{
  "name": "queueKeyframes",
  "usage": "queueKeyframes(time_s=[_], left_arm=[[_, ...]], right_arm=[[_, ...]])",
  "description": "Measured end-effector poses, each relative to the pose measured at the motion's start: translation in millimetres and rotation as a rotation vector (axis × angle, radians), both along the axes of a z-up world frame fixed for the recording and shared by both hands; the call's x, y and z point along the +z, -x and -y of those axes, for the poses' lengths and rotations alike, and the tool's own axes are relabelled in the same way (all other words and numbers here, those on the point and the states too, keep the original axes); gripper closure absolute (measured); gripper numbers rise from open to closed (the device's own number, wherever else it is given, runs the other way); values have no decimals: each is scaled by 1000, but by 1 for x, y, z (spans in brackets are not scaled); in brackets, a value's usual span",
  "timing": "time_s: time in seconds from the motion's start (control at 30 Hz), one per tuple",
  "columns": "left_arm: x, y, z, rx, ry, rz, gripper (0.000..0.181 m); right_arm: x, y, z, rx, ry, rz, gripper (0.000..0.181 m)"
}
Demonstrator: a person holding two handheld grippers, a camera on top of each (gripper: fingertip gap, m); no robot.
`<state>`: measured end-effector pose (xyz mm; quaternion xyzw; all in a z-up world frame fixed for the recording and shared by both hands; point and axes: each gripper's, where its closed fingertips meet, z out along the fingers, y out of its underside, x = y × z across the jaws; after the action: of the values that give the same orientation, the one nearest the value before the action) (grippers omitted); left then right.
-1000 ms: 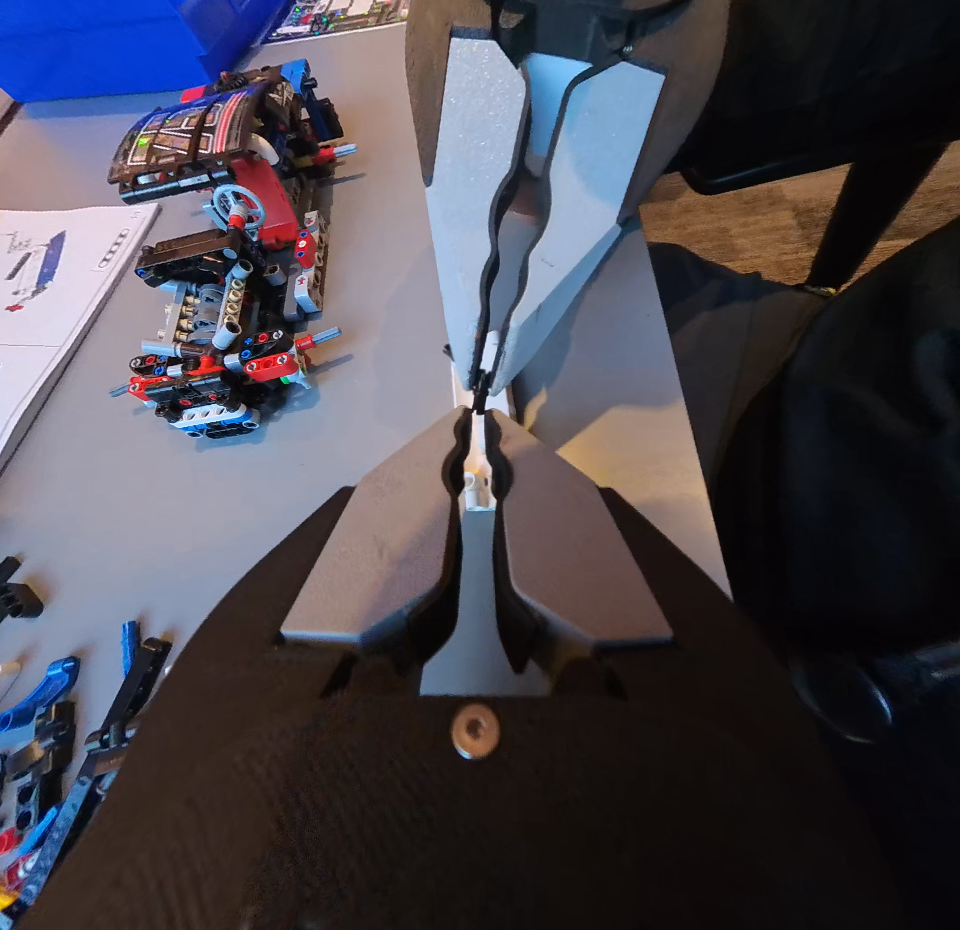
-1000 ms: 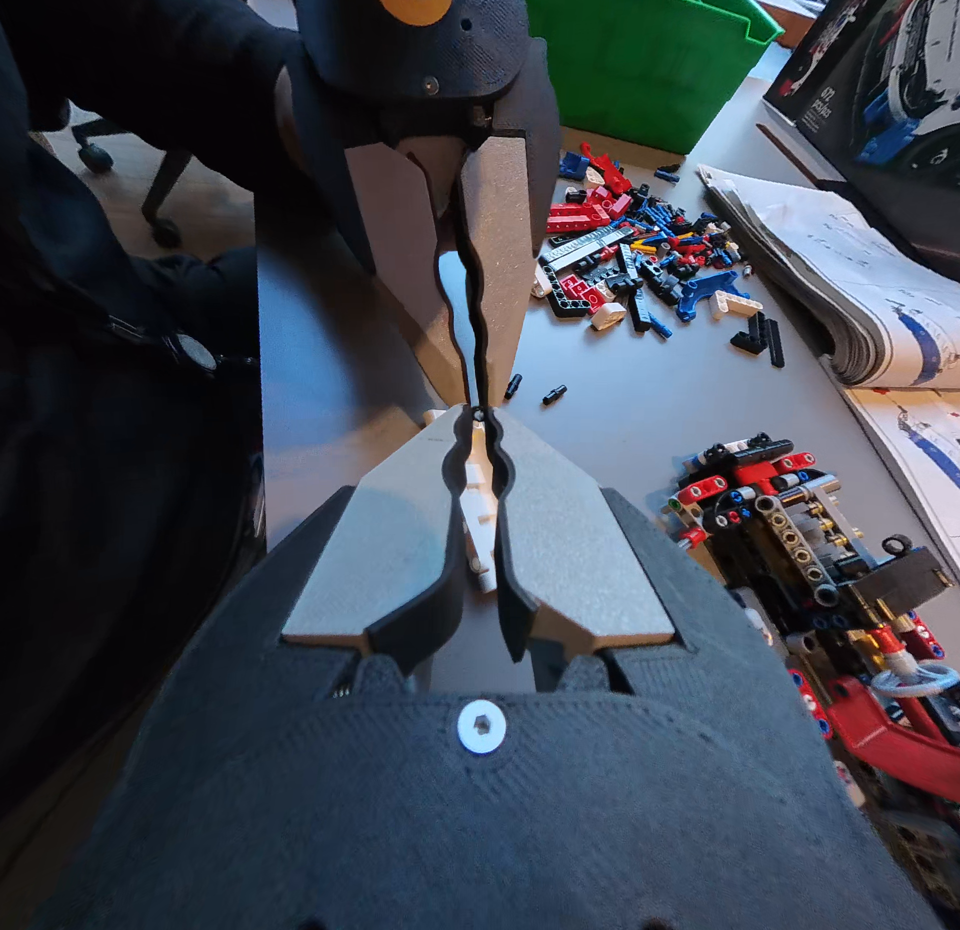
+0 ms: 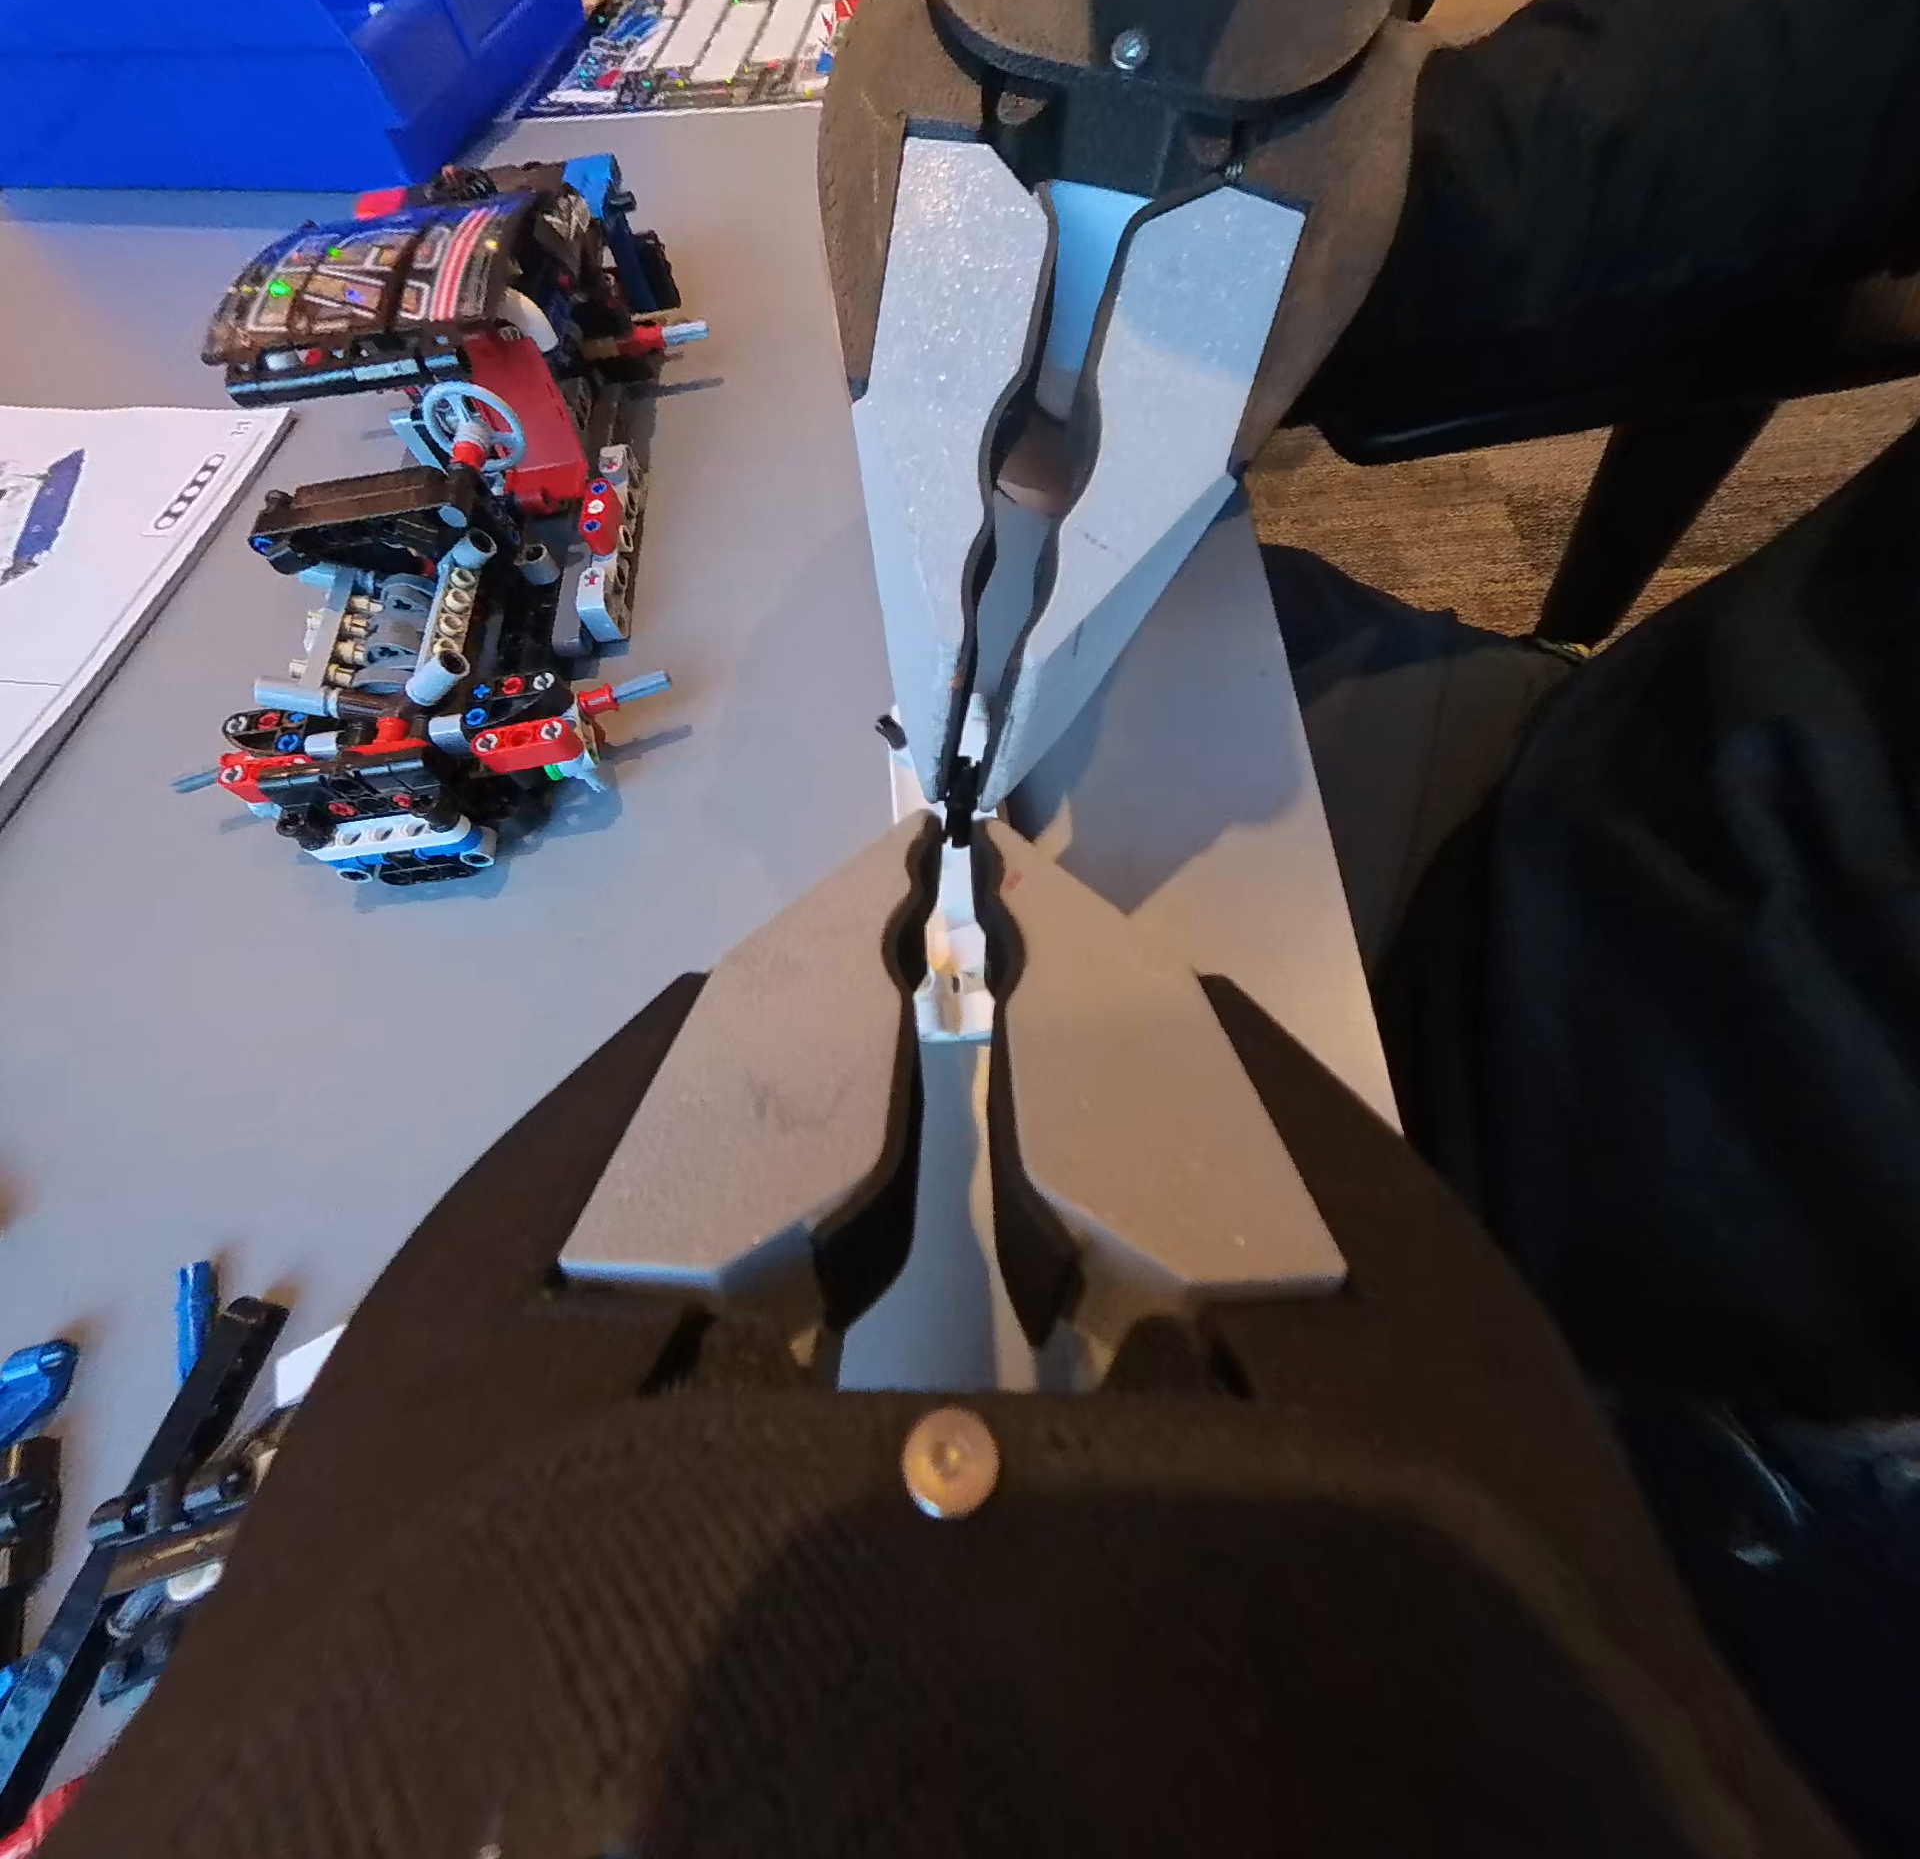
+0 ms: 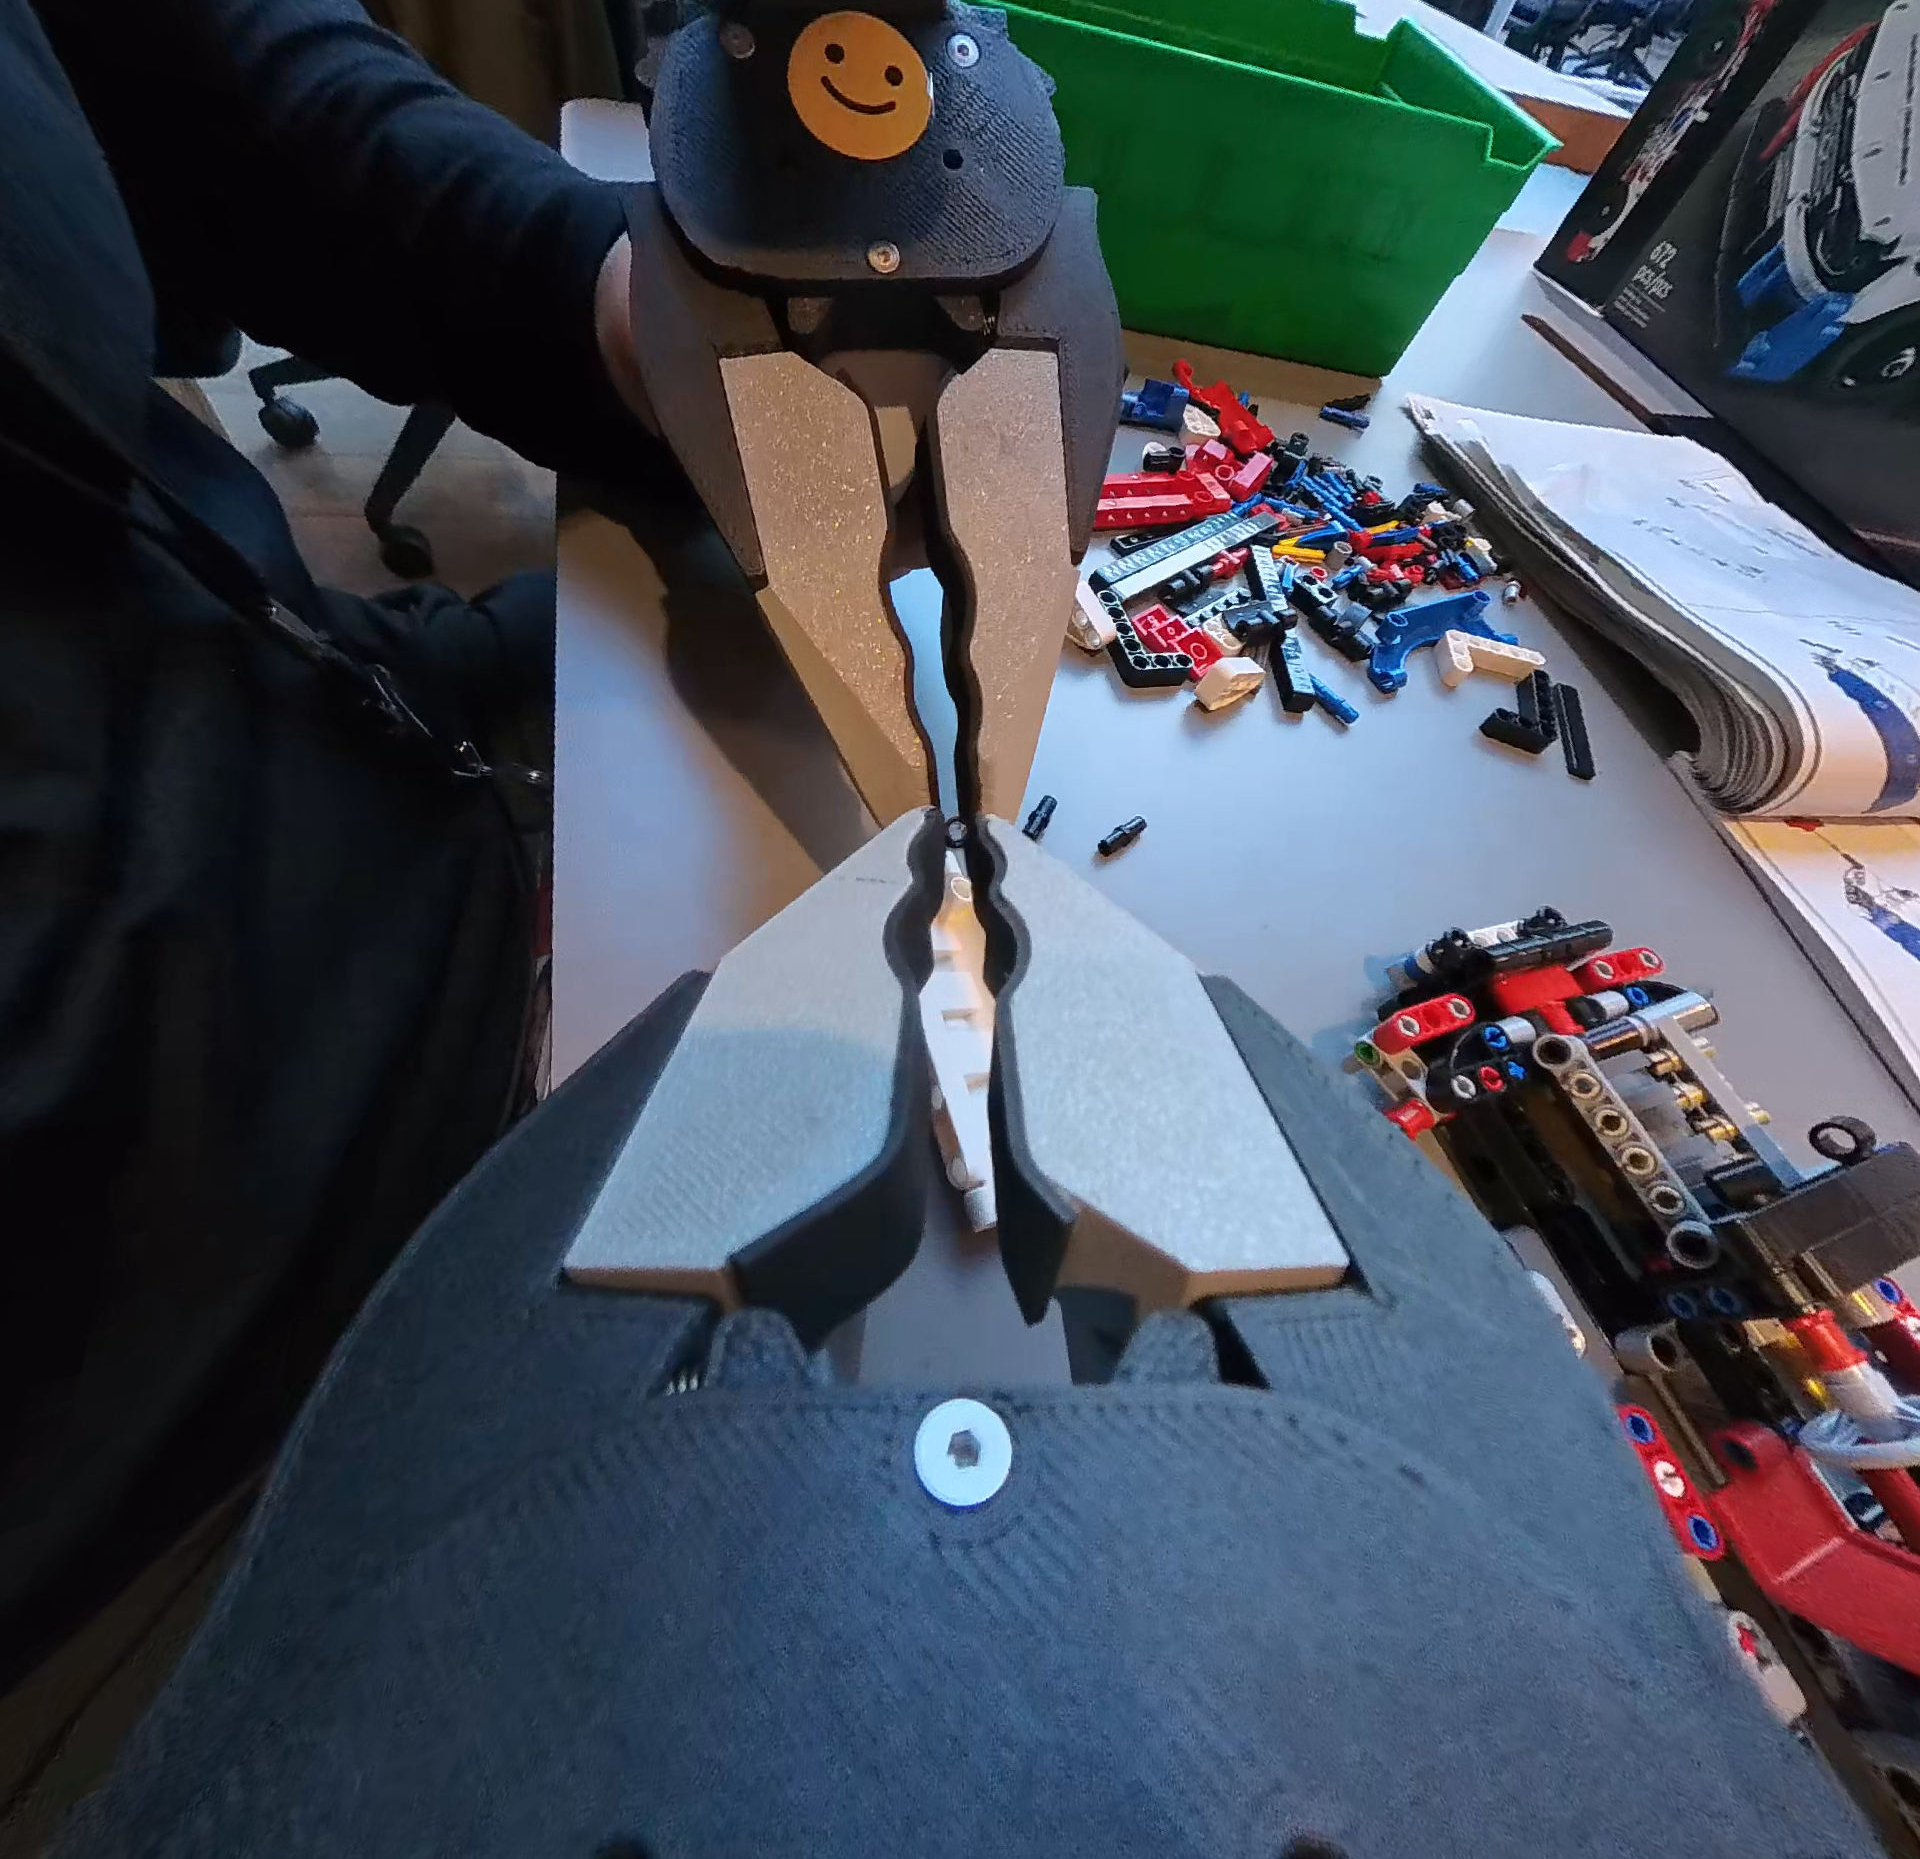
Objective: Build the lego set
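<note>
The two tongs meet tip to tip over the near edge of the grey table [image 3: 727, 978]. The left tongs [image 3: 954, 843] are closed on a small black pin [image 3: 958, 807] at their tips. The right tongs [image 4: 951, 838] are clamped on a white beam [image 4: 961, 1061], which lies lengthwise between their fingers. The pin sits right at the end of the beam; whether it is seated I cannot tell.

The half-built car [image 3: 436, 521] stands further in on the table. Loose parts [image 4: 1299, 583] lie heaped toward the far edge in the right wrist view, before a green bin [image 4: 1247, 178]; two stray black pins [image 4: 1081, 822] rest just beyond the tips. A manual [image 4: 1662, 604] lies open beside the heap, with the box [image 4: 1766, 199] behind it. A blue bin [image 3: 260, 53] stands at the far corner in the left wrist view.
</note>
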<state>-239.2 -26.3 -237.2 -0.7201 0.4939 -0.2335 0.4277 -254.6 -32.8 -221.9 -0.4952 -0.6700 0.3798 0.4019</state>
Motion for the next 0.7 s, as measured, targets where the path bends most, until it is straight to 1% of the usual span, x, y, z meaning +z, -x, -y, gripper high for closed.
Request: queueKeyframes(time_s=[0.4,0.57,0.7], left_arm=[[2,-2,-1,-4,-31,3,180],[2,2,-7,36,-86,-36,180],[-2,8,-12,76,-135,-101,180]], right_arm=[[3,-1,0,7,51,-18,179],[3,2,-6,-18,93,-15,179],[-5,5,-10,-52,148,27,179]])
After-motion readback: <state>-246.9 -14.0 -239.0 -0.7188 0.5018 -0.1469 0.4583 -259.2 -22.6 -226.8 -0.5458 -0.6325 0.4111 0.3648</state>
